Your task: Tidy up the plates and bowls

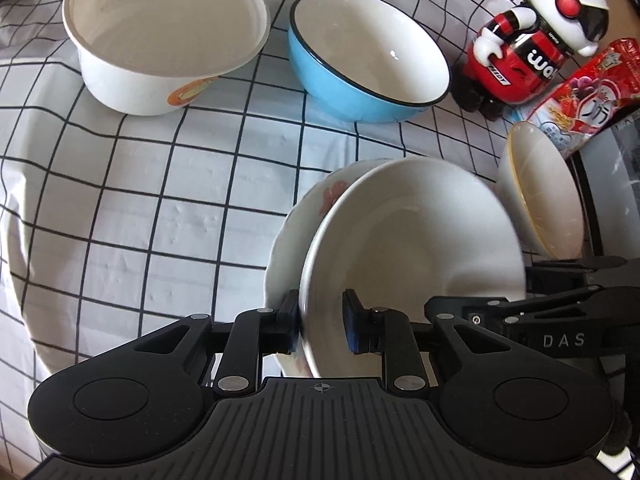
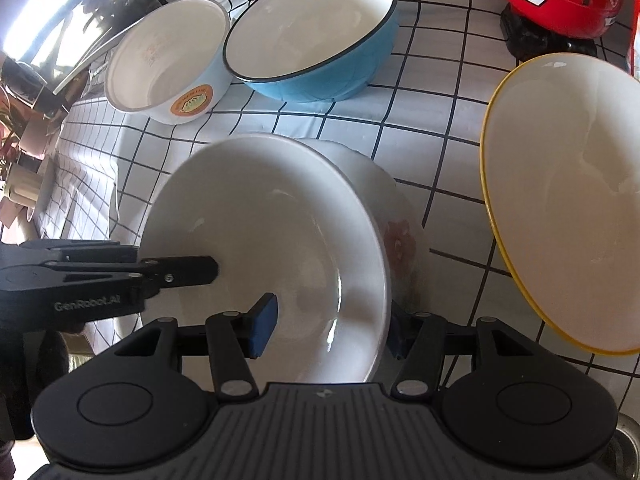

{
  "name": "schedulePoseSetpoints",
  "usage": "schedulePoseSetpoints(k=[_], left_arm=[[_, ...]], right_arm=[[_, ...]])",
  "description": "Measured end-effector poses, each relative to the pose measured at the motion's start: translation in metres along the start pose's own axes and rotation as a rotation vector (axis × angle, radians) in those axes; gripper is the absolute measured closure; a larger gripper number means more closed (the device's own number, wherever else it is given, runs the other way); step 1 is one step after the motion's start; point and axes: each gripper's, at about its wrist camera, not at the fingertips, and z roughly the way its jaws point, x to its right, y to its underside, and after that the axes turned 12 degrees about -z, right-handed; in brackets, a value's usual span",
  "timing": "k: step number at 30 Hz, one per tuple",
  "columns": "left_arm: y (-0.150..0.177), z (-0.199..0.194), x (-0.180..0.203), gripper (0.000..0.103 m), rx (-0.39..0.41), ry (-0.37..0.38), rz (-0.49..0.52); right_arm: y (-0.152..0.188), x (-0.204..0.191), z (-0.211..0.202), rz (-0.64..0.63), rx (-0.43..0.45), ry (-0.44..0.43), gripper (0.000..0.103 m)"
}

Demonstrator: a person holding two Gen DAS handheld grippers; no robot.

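Observation:
A plain white bowl (image 1: 420, 240) (image 2: 260, 220) rests tilted in a flower-patterned dish (image 1: 320, 200) (image 2: 400, 236) on the checked cloth. My left gripper (image 1: 322, 322) straddles its near-left rim: the outer pad lies against the wall, while the inner pad stands a little off inside. One of its fingers (image 2: 192, 270) shows inside the bowl in the right wrist view. My right gripper (image 2: 330, 332) straddles the opposite rim, with a wide gap from the inner blue pad to the wall. Its fingers (image 1: 568, 268) show at the bowl's right edge.
A yellow-rimmed bowl (image 1: 548, 200) (image 2: 568, 200) stands close on the right. Farther back are a blue bowl (image 1: 360, 52) (image 2: 312, 28) and a white tub with an orange label (image 1: 160, 40) (image 2: 168, 64). A red robot toy (image 1: 532, 40) and snack packet (image 1: 592, 88) sit behind.

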Motion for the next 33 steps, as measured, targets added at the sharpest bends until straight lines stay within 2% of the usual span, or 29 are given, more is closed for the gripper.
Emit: schedulePoseSetpoints(k=[7, 14, 18, 20, 25, 27, 28, 30, 33], left_arm=[[0.001, -0.011, -0.005, 0.081, 0.028, 0.012, 0.017], [0.003, -0.023, -0.004, 0.082, 0.075, 0.009, 0.030], [0.009, -0.039, -0.001, 0.081, 0.163, 0.011, 0.040], [0.015, -0.052, 0.003, 0.081, 0.240, 0.074, 0.070], [0.036, -0.092, 0.024, 0.081, 0.436, 0.384, 0.155], [0.046, -0.101, 0.041, 0.081, 0.481, 0.475, 0.205], [0.050, -0.104, 0.048, 0.081, 0.488, 0.500, 0.225], [0.060, -0.102, 0.065, 0.081, 0.474, 0.516, 0.260], [0.078, -0.078, 0.092, 0.081, 0.362, 0.425, 0.303]], right_arm=[[-0.002, -0.013, -0.013, -0.086, 0.018, 0.064, 0.047], [0.004, -0.010, -0.018, -0.059, 0.046, 0.055, 0.047], [0.019, -0.010, -0.043, -0.029, 0.161, 0.058, 0.047], [0.030, -0.012, -0.065, -0.032, 0.261, 0.075, 0.047], [0.070, -0.020, -0.134, -0.040, 0.586, 0.250, 0.046], [0.095, -0.022, -0.159, -0.032, 0.720, 0.371, 0.035], [0.106, -0.023, -0.168, -0.021, 0.772, 0.433, 0.027], [0.127, -0.022, -0.181, 0.005, 0.822, 0.550, 0.022], [0.150, -0.007, -0.185, 0.026, 0.736, 0.580, 0.022]])
